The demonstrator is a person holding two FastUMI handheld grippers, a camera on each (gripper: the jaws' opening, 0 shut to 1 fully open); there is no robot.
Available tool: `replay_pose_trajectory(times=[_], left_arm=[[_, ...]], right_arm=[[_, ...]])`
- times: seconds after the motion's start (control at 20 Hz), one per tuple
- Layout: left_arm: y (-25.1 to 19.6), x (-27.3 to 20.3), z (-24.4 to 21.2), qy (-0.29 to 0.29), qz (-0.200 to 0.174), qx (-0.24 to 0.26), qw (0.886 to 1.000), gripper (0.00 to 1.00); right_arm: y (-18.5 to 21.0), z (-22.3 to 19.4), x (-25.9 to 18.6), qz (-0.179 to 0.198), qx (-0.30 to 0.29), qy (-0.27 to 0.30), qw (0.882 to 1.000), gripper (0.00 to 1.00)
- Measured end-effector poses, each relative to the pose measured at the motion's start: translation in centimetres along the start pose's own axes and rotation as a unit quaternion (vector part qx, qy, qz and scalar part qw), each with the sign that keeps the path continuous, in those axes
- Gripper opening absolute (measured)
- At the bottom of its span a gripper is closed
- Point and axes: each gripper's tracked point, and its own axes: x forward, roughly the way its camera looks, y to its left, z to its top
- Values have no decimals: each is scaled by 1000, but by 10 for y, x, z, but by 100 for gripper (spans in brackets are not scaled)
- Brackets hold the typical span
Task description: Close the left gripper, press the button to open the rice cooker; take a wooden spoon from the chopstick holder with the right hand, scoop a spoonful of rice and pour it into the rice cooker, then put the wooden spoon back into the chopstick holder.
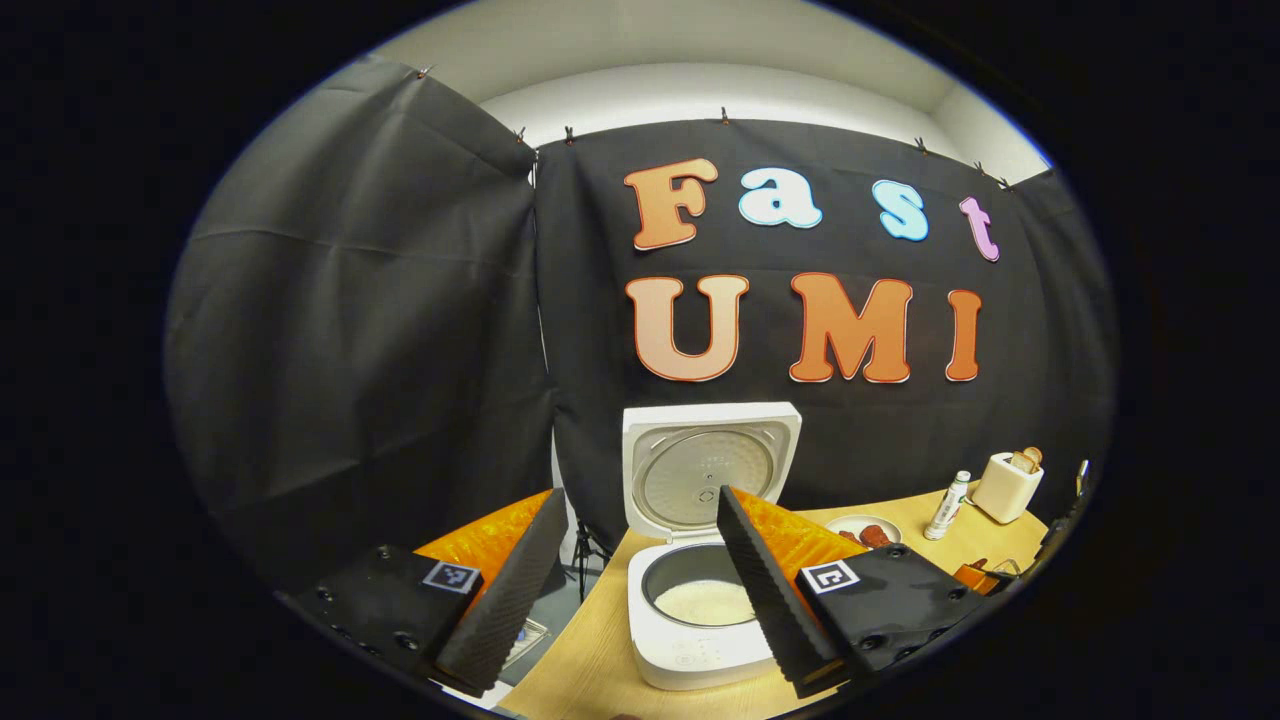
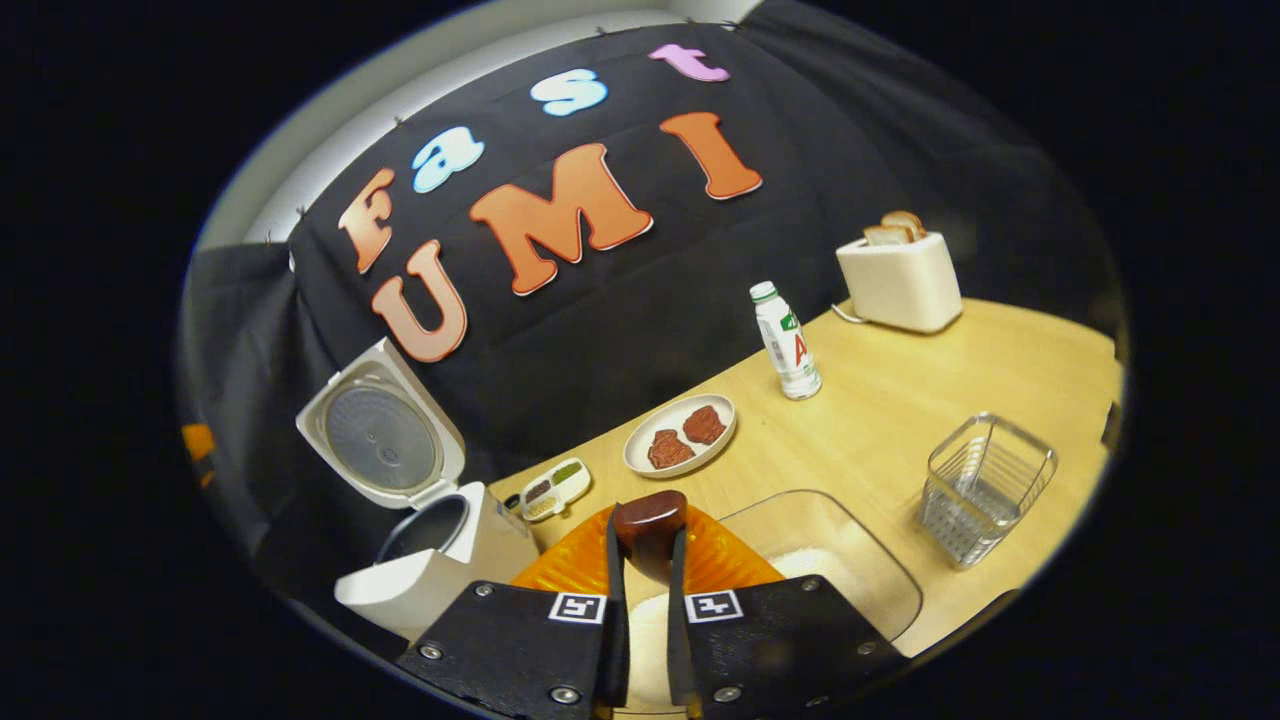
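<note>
The rice cooker (image 1: 700, 600) stands on the table (image 1: 590, 660) with its lid (image 1: 710, 465) raised upright and white rice lying in its pot. The left tongs (image 1: 640, 590) hang spread wide in front of the cooker, gripping nothing. In the right gripper view, the right tongs (image 2: 648, 560) are pinched on the wooden spoon (image 2: 650, 522), above a clear bowl of rice (image 2: 850, 570) that sits to the right of the cooker. The wire chopstick holder (image 2: 985, 485) stands farther right of the cooker, beyond the bowl.
</note>
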Motion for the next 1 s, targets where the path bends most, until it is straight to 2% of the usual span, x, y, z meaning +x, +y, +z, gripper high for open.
replay_pose_trajectory(times=[0.1, 0.2, 0.35, 0.5, 0.65, 0.7, 0.75, 0.8, 0.85, 0.9, 1.0], left_arm=[[-1, 2, -2, 2, -5, 0, 1000, 100], [-2, 4, -3, 1, -9, -3, 1000, 100], [-6, 5, -5, 1, -15, -9, 1000, 100], [-10, 6, -3, 2, -15, -11, 1000, 100], [-14, 5, -1, 2, -16, -11, 1000, 100], [-15, 4, 0, 1, -15, -10, 1000, 100], [-16, 3, 1, 1, -14, -9, 1000, 100], [-16, 1, 3, 0, -12, -9, 1000, 100], [-16, 1, 4, 0, -10, -10, 1000, 100], [-17, 0, 6, 1, -8, -12, 1000, 100], [-19, -4, 9, 4, -5, -18, 1000, 100]], right_arm=[[-6, 0, -3, -2, 42, -1, 999, 14], [-18, 0, -3, -7, 113, 4, 994, 14], [-38, -7, -6, -10, 235, 17, 972, 15], [-48, -15, -4, -9, 316, 31, 948, 14], [-48, -16, -6, 0, 353, 43, 935, 14], [-48, -16, -6, 3, 364, 46, 930, 10], [-51, -14, -6, 6, 374, 46, 926, 14], [-53, -12, -8, 7, 384, 47, 922, 14], [-55, -8, -10, 8, 390, 47, 919, 10], [-57, -2, -11, 9, 396, 46, 917, 14], [-61, 6, -18, 9, 400, 46, 915, 14]])
